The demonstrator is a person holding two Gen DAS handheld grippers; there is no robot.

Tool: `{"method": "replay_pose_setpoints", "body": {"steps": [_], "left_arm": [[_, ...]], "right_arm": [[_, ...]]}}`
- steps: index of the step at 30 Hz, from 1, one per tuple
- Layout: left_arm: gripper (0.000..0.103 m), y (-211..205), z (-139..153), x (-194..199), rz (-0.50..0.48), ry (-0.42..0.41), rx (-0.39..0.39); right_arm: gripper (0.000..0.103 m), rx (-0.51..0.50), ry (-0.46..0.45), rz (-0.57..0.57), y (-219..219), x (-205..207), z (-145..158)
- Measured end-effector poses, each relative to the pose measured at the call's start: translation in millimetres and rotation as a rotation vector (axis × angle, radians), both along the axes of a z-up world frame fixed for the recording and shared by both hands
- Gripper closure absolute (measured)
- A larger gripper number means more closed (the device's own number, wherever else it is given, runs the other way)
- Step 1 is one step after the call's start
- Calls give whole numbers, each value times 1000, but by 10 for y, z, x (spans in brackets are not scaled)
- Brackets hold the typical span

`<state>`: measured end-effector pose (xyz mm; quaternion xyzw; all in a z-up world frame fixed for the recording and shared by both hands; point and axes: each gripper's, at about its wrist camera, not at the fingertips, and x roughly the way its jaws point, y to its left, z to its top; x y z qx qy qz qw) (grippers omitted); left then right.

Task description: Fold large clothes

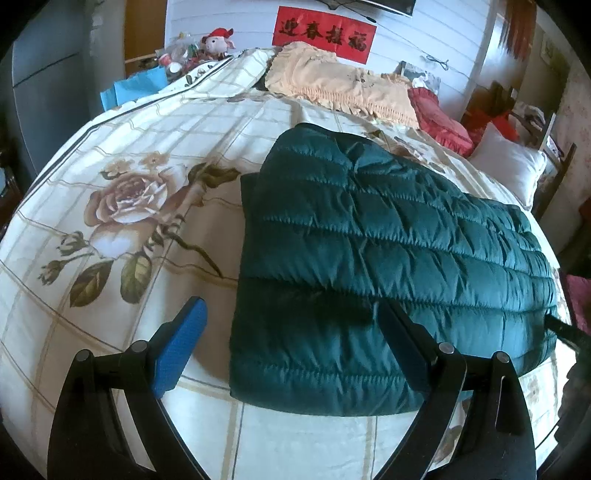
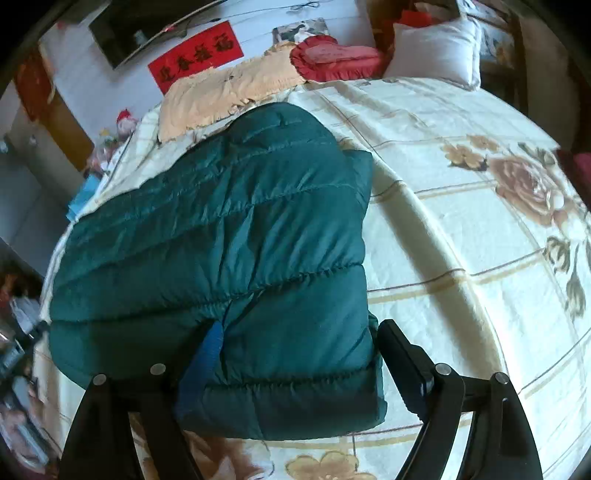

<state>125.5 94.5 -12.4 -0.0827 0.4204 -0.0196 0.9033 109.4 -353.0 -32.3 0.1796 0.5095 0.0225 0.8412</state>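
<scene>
A dark green quilted puffer jacket [image 1: 369,251] lies folded on a cream bedspread [image 1: 147,147] with a rose print. My left gripper [image 1: 291,317] is open above the jacket's near left corner, with its blue left pad [image 1: 181,350] over the bedspread and its right finger over the fabric. In the right wrist view the jacket [image 2: 229,229] fills the left half. My right gripper [image 2: 299,339] is open, straddling the jacket's near right corner; its left pad [image 2: 210,343] presses into the fabric and its right finger is beside the edge.
A peach frilled cloth [image 1: 332,81], a red cushion [image 1: 439,118] and a white pillow [image 1: 509,170] lie at the head of the bed. A red banner [image 1: 325,33] hangs on the wall. Toys and clutter [image 1: 199,48] sit at the far left.
</scene>
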Motion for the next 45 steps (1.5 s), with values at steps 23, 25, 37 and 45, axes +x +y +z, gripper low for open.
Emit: {"method": "replay_pose_setpoints", "body": {"steps": [23, 25, 37, 45], "left_arm": [[9, 505, -333, 247, -31, 138, -367], [9, 530, -403, 289, -37, 155, -409], [1, 364, -488, 369, -56, 140, -456], [29, 126, -291, 238, -104, 83, -372]], "right_arm": [[1, 159, 3, 66, -158, 209, -134], [1, 208, 7, 67, -165, 264, -198], [0, 315, 4, 91, -75, 376, -349], [41, 224, -67, 137, 107, 246, -88]]}}
